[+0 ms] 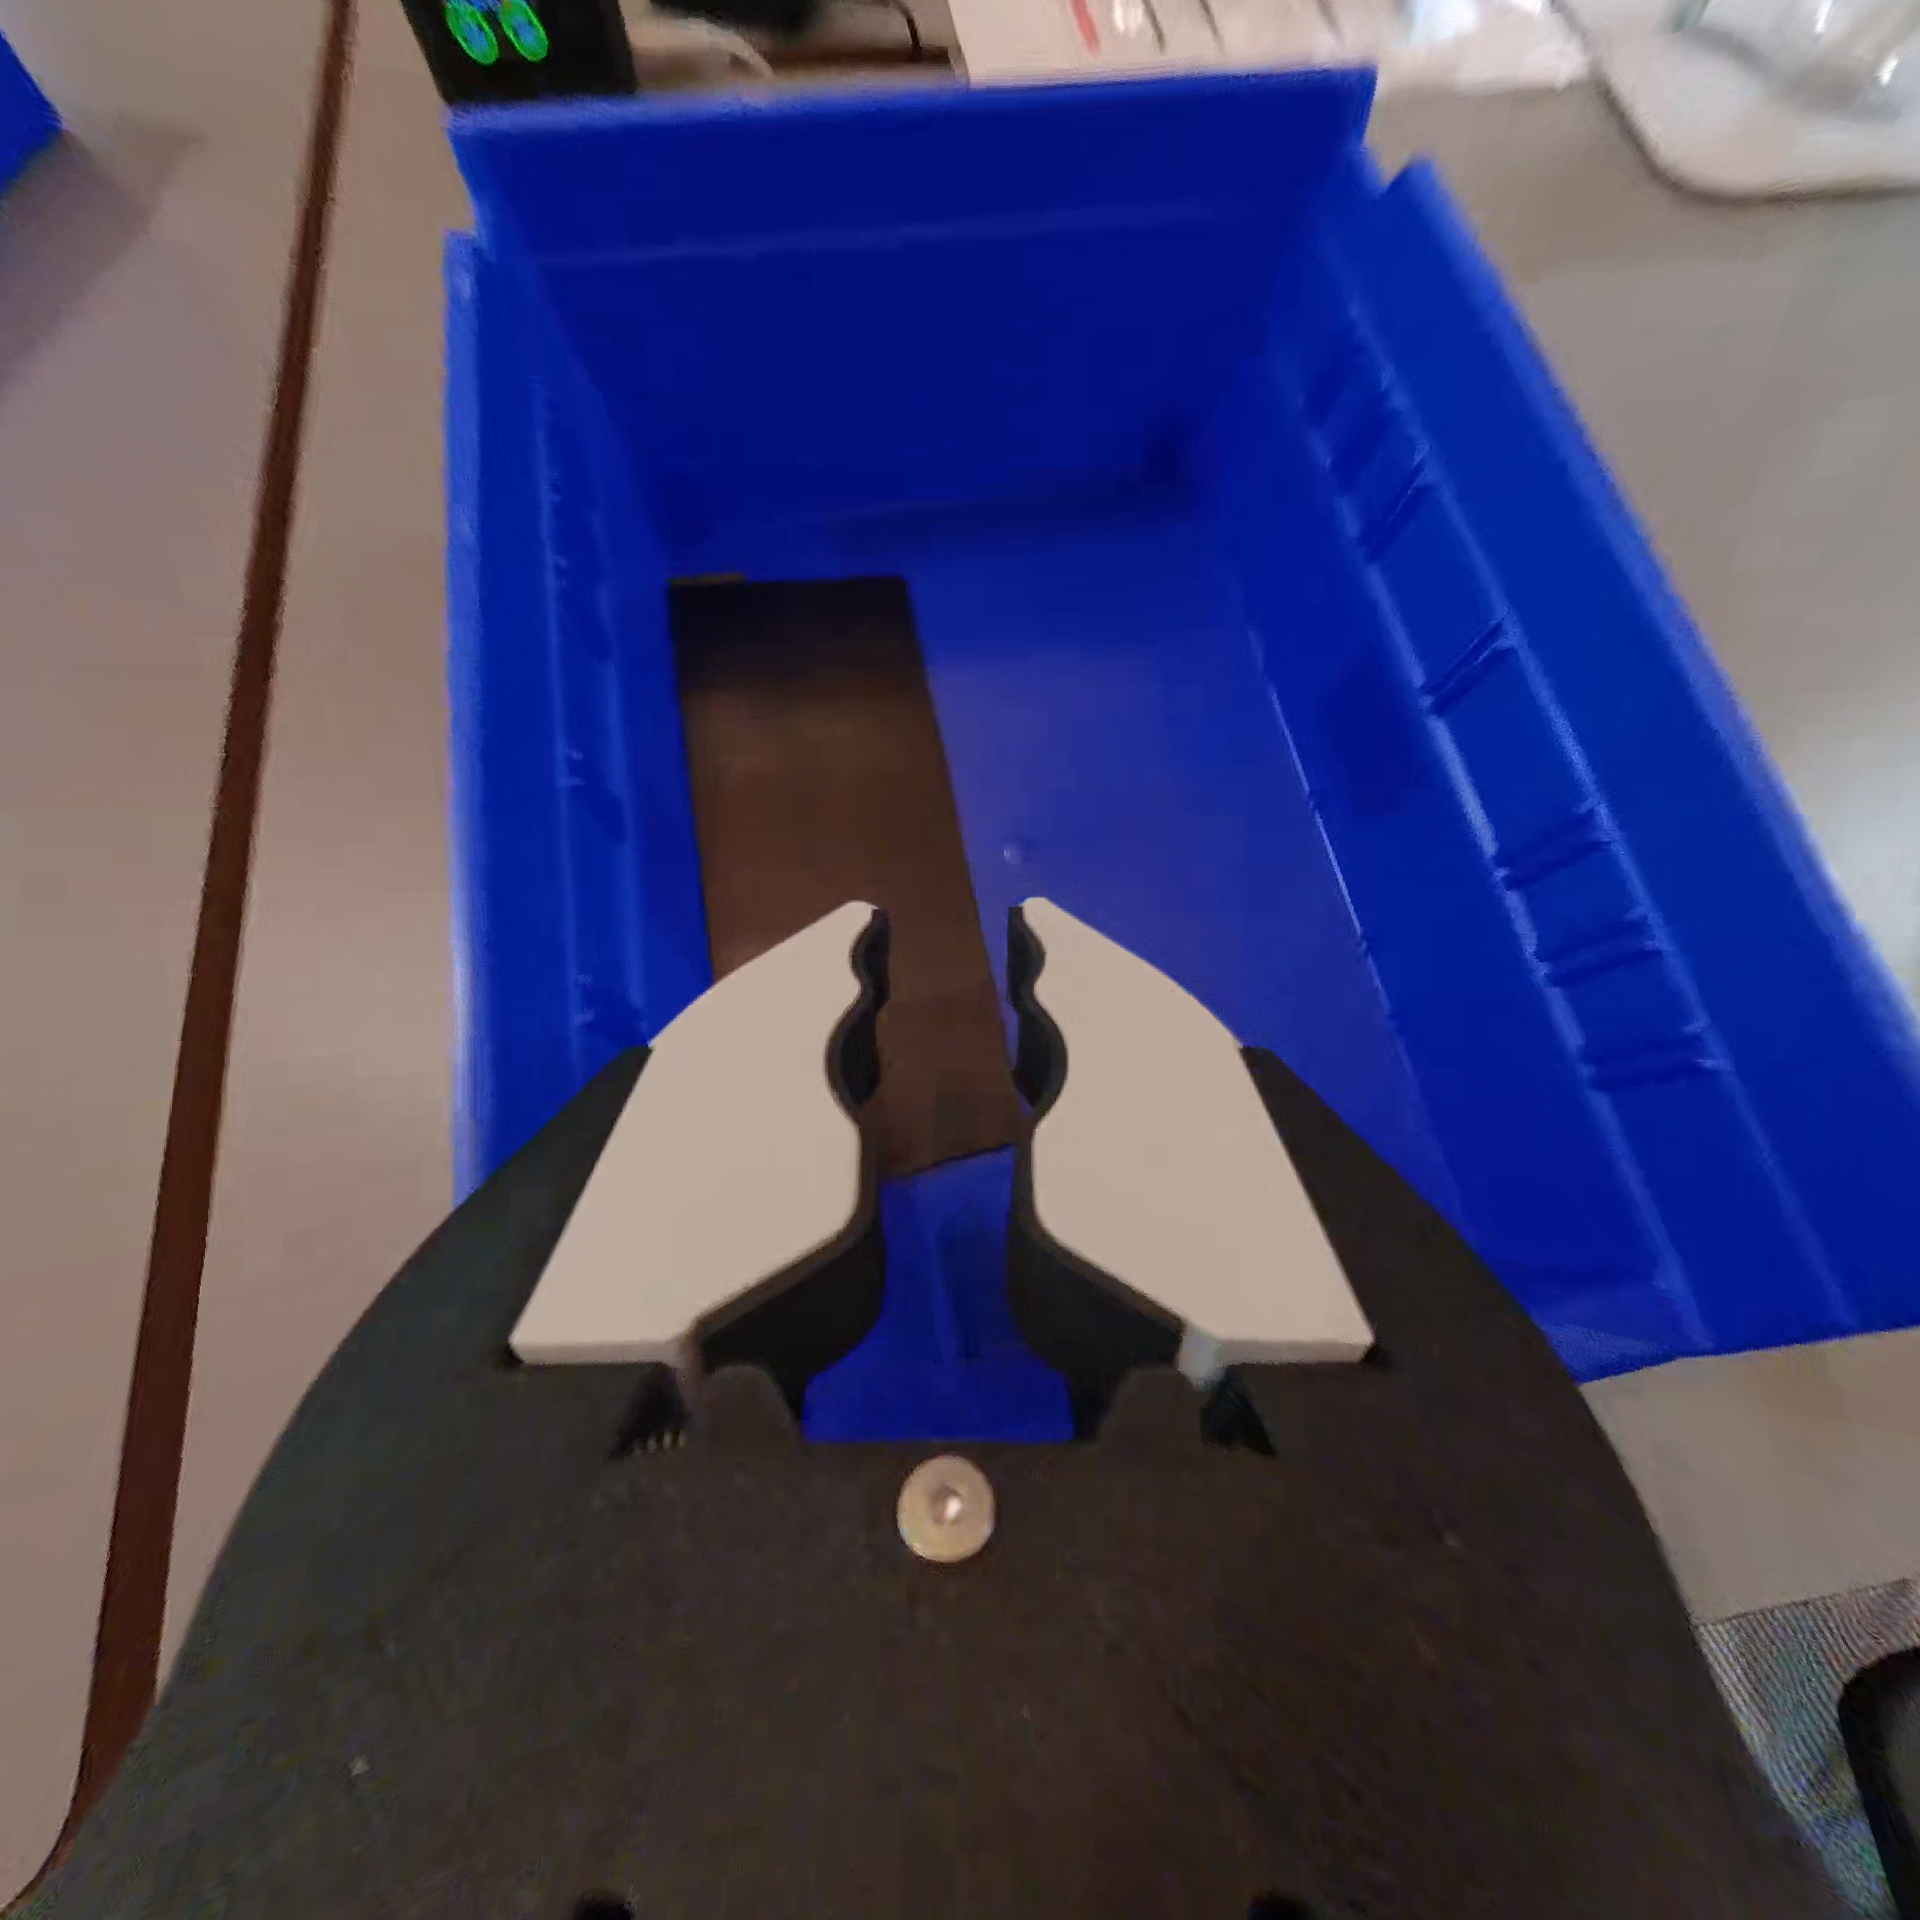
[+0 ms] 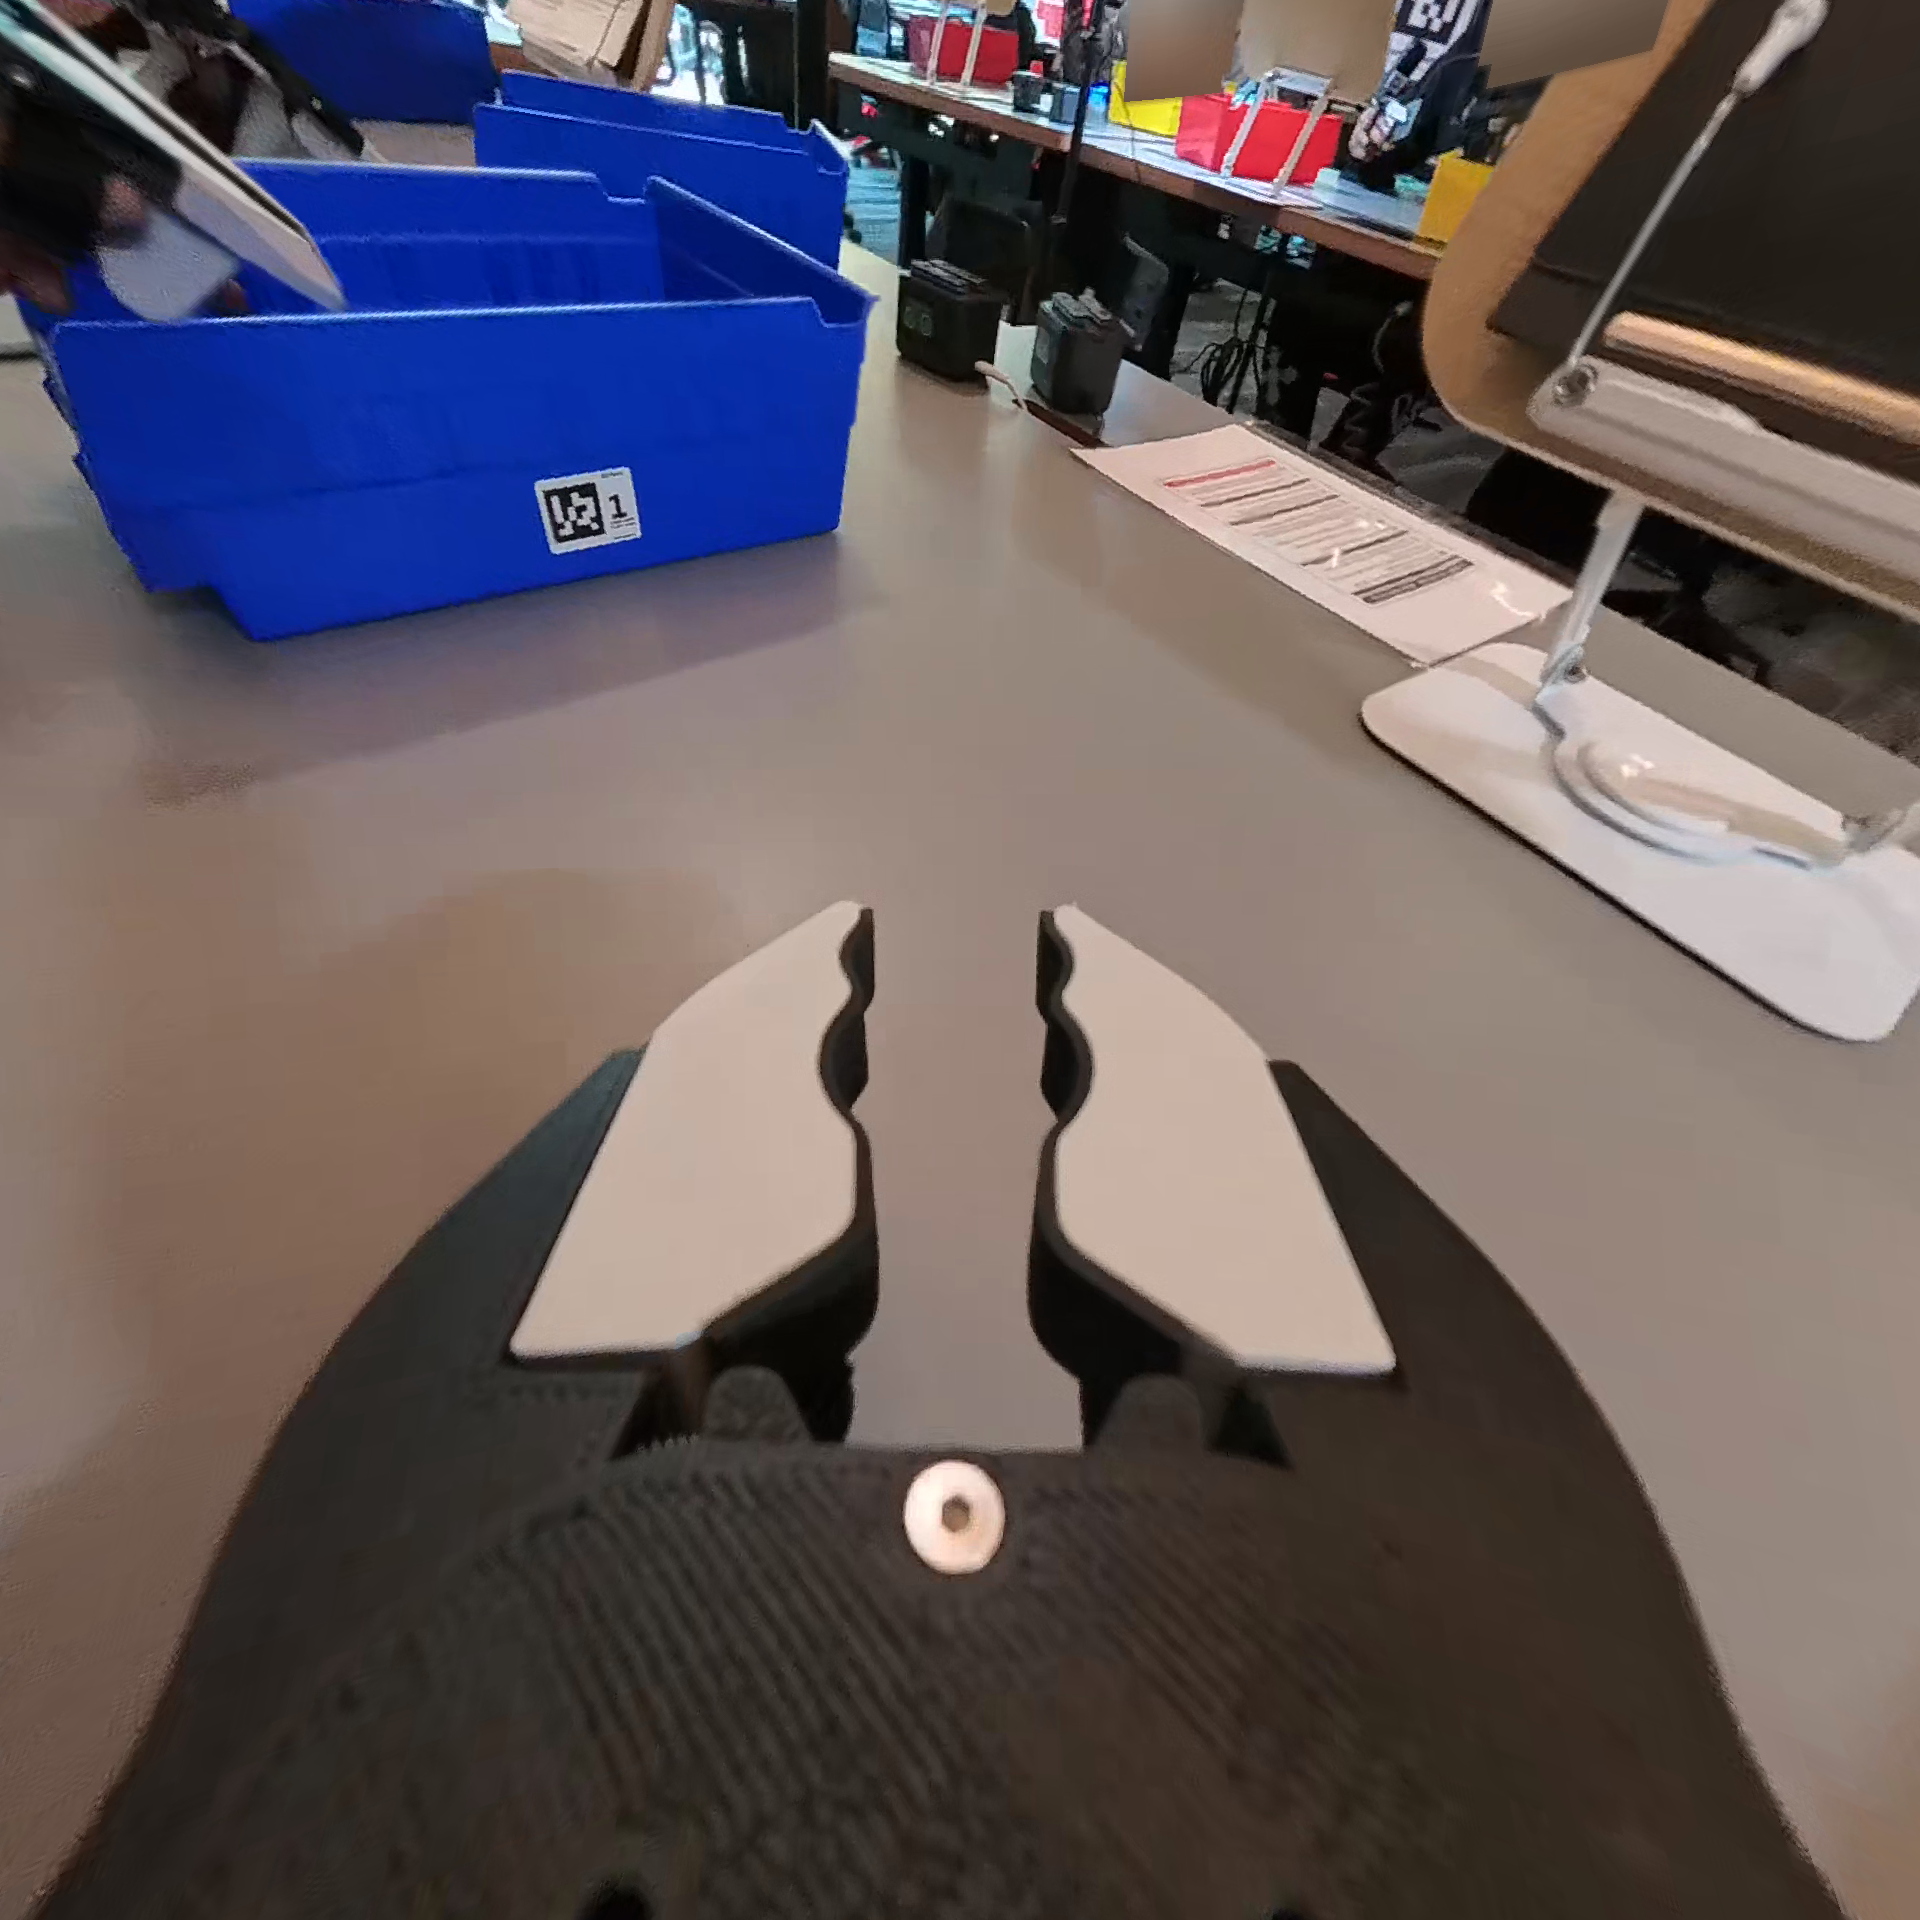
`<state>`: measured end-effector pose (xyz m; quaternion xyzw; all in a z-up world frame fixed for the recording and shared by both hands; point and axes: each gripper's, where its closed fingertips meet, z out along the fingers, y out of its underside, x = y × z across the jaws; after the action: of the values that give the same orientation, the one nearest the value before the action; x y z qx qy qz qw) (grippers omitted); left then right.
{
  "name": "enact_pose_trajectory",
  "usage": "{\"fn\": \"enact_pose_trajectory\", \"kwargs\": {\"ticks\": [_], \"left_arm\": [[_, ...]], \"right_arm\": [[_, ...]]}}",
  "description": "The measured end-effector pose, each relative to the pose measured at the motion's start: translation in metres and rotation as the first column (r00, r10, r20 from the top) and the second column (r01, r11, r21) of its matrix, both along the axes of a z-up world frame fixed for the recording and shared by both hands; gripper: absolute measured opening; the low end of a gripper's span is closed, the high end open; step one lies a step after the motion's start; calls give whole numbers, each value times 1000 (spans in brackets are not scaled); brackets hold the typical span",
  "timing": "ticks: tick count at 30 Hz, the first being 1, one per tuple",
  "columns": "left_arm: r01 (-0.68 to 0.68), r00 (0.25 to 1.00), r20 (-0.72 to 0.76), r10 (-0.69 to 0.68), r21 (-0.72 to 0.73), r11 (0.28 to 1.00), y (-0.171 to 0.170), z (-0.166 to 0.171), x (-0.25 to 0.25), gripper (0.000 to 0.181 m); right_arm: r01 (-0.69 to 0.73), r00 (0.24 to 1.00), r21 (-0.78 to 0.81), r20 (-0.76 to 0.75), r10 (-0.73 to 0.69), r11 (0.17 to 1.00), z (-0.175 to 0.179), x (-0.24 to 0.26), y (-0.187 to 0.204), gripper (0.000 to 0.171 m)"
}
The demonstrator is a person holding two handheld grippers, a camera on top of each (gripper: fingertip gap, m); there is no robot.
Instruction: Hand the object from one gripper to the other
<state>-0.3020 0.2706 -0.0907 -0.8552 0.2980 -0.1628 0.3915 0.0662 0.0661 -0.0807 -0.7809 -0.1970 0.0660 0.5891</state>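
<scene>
Left gripper [image 1: 948, 914] spread over one dark slab [image 1: 821, 831] in blue bin [image 1: 1455, 831]; right gripper [image 2: 954, 914] spread, empty.

the left claw [image 1: 948, 914] hides the near end of the dark flat object [image 1: 821, 790].

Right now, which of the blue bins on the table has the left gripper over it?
The front blue bin, the one with the square tag. The left gripper hangs over its left end; the other blue bins stand behind it with no gripper above them.
</scene>
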Motion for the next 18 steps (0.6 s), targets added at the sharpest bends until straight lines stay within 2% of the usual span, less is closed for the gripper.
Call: {"fn": "enact_pose_trajectory", "kwargs": {"ticks": [2, 4, 7, 12, 15, 18], "left_arm": [[35, 997, -62, -41, -88, 995, 2, -20, 5, 35], [28, 980, -190, -54, -138, 990, 6, -41, 1, 47], [3, 938, -344, -51, -139, 990, 11, -53, -5, 51], [-24, 896, -435, -90, -251, 968, 5, -76, -4, 55], [17, 918, -371, -140, -315, 949, 0, -76, 9, 54], [133, 950, -200, -238, -430, 893, -19, -74, 38, 44]], "right_arm": [[-16, 1000, 10, 25, 16, 1000, 5, -6, 2, 30], [-22, 999, 24, 49, 21, 999, 9, -9, 2, 30], [-9, 993, 46, 122, 3, 999, 10, -5, 0, 32], [-16, 981, 70, 193, 2, 997, 13, 5, -13, 33], [-13, 976, 83, 216, -5, 997, 16, 19, -22, 34], [-5, 983, 100, 183, -14, 995, 19, 35, -31, 33]]}}
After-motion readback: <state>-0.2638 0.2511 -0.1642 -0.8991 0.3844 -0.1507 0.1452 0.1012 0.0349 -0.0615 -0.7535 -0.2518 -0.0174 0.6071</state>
